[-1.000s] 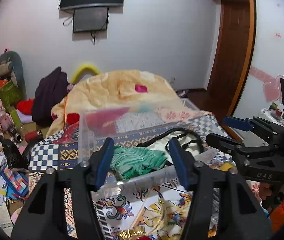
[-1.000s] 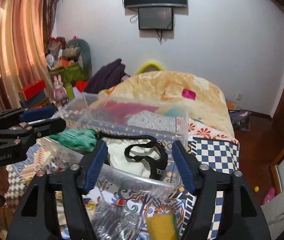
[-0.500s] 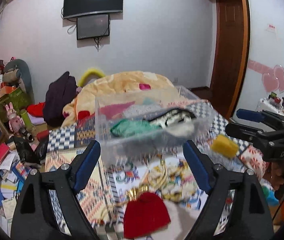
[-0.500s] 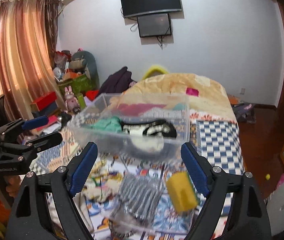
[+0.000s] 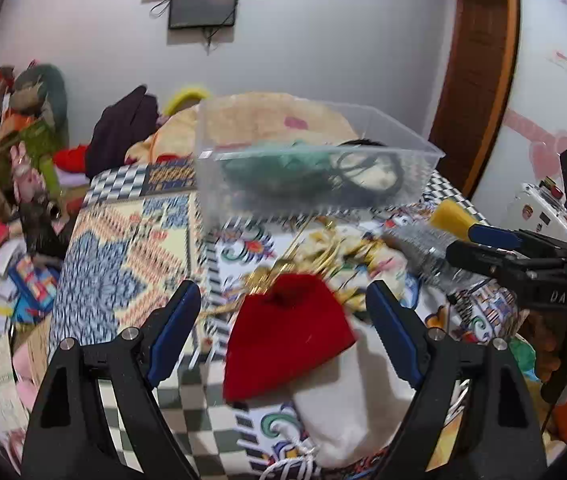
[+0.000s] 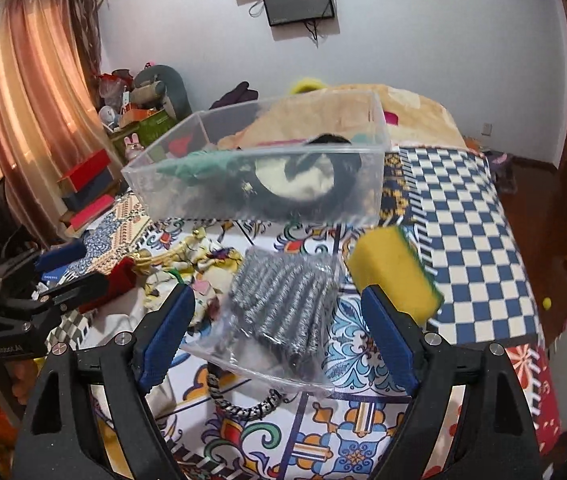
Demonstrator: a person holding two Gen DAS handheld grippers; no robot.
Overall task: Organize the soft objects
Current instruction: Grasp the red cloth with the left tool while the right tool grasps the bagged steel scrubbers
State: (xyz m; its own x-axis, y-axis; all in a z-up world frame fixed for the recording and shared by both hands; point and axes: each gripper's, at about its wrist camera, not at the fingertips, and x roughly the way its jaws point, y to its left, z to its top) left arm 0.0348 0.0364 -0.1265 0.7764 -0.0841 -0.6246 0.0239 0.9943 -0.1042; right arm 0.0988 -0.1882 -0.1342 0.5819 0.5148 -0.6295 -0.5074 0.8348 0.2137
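Observation:
A clear plastic bin (image 5: 315, 172) stands on the patterned bed cover and holds a green cloth (image 5: 279, 160) and a black-and-cream item (image 5: 367, 176); it also shows in the right wrist view (image 6: 259, 176). My left gripper (image 5: 283, 320) is open, with a red knit hat (image 5: 287, 332) lying on a white pouch (image 5: 347, 412) between its fingers. My right gripper (image 6: 279, 328) is open over a bag of steel wool (image 6: 283, 312). A yellow sponge (image 6: 393, 272) lies by its right finger.
A gold drawstring bag (image 5: 323, 252) lies between the hat and the bin. A braided ring (image 6: 243, 400) lies under the steel wool bag. Clutter, boxes and toys (image 5: 11, 184) fill the floor at left. An orange blanket (image 6: 403, 116) is heaped behind the bin.
Both grippers have pulled back from over the bin and opened wider. The hat, pouch, steel wool and sponge have come into view in front of the bin.

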